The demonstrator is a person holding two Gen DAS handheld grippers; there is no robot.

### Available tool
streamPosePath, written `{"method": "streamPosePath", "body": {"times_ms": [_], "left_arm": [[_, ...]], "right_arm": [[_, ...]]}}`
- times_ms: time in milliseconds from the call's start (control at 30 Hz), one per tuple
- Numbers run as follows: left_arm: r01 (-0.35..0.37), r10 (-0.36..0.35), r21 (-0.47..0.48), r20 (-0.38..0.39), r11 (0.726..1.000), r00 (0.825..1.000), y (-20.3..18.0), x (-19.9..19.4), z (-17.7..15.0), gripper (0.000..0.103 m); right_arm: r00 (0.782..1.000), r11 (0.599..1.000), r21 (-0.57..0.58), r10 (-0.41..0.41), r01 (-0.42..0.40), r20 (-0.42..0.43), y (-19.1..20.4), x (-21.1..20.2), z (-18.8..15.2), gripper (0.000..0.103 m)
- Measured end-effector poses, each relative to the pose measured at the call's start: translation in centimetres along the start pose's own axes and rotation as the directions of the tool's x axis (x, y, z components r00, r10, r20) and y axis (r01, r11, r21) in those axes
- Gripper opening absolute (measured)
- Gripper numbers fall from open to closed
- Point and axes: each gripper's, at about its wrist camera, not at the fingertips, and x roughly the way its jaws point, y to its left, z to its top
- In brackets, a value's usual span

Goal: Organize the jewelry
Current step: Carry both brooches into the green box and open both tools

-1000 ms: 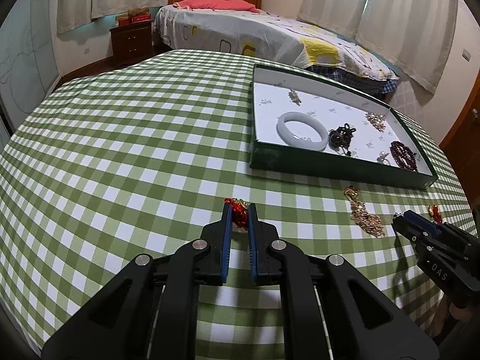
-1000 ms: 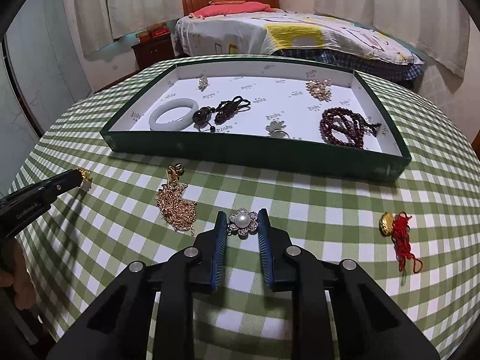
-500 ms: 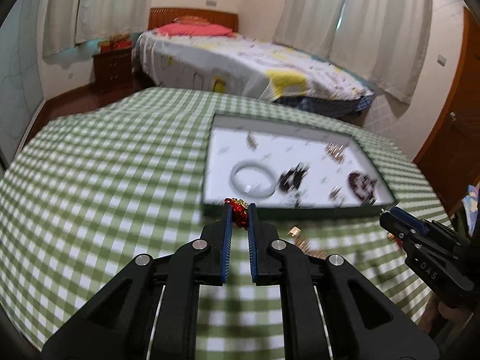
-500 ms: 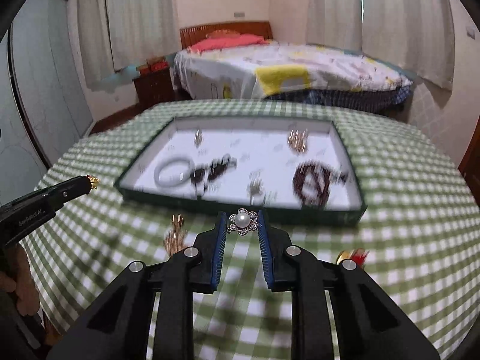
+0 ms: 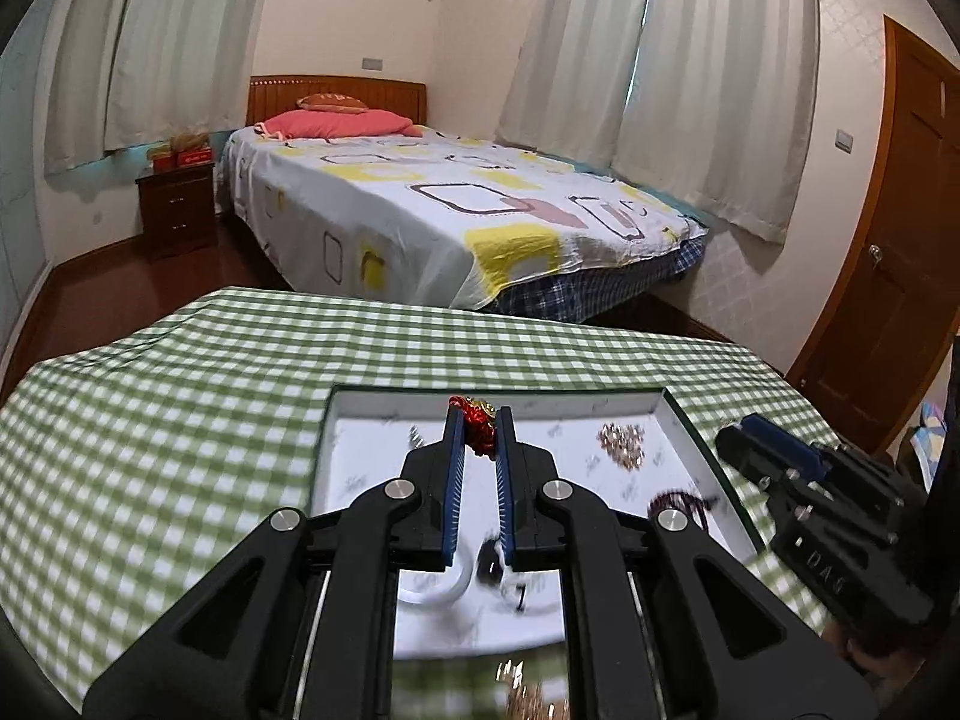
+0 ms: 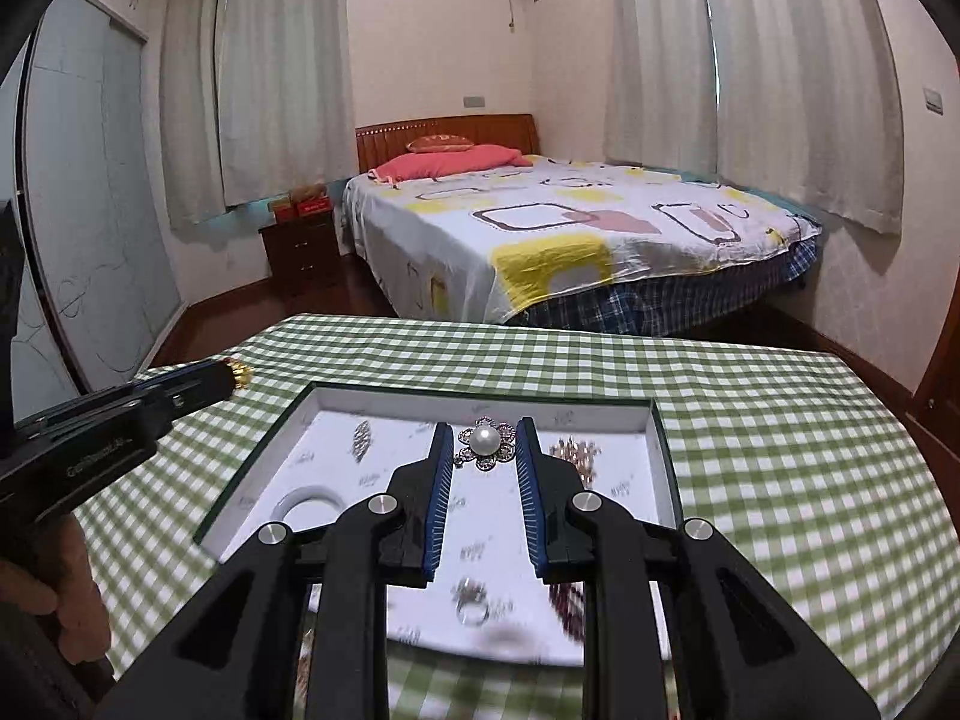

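**Inspector:** Left tongs (image 5: 478, 429) are clamped on a red-and-gold charm (image 5: 474, 420), held above the far end of the green tray (image 5: 690, 432), at centre frame. Right tongs (image 6: 478, 441) are clamped on a pearl flower brooch (image 6: 485, 443), likewise over the tray's white floor.

**Assistant:** And the risks from here?

**Inspector:** Two, in my judgement. Only the edges of the brooch sit between the pads; a jolt could twist it loose, and it might land on the ring (image 6: 471, 603) at lower centre or the white bangle (image 6: 309, 504) at left. The charm is pinched at the very tips, with its bulk standing clear of them, so it could slip out before it is lowered. Both tongs also crowd the same tray, and a collision is possible.

**Assistant:** Changes against the earlier frame?

**Inspector:** A second ago both tongs were low over the checked tabletop (image 5: 180, 396), short of the tray's near wall, already gripping these pieces. They have since risen and moved forward over the tray. The gold chain, then lying ahead on the cloth, is now a blur at the bottom edge of the left view.
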Motion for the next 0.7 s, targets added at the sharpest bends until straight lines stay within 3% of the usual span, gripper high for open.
{"method": "streamPosePath", "body": {"times_ms": [167,333,700], "left_arm": [[-0.011,0.014,0.034,-0.087,0.999,0.996,-0.7,5.5,-0.8,0.01],[-0.007,0.012,0.024,-0.219,1.0,0.976,-0.2,10.4,-2.6,0.01],[-0.015,0.022,0.024,-0.352,1.0,0.936,0.5,14.4,-4.0,0.011]], "right_arm": [[0.996,1.0,0.015,0.006,-0.004,-0.092,-0.6,4.6,-1.0,0.022],[0.981,0.999,0.032,0.012,-0.006,-0.193,-1.0,8.2,-2.4,0.022],[0.952,1.0,0.028,-0.002,0.011,-0.305,-1.5,11.2,-3.9,0.022]]}}
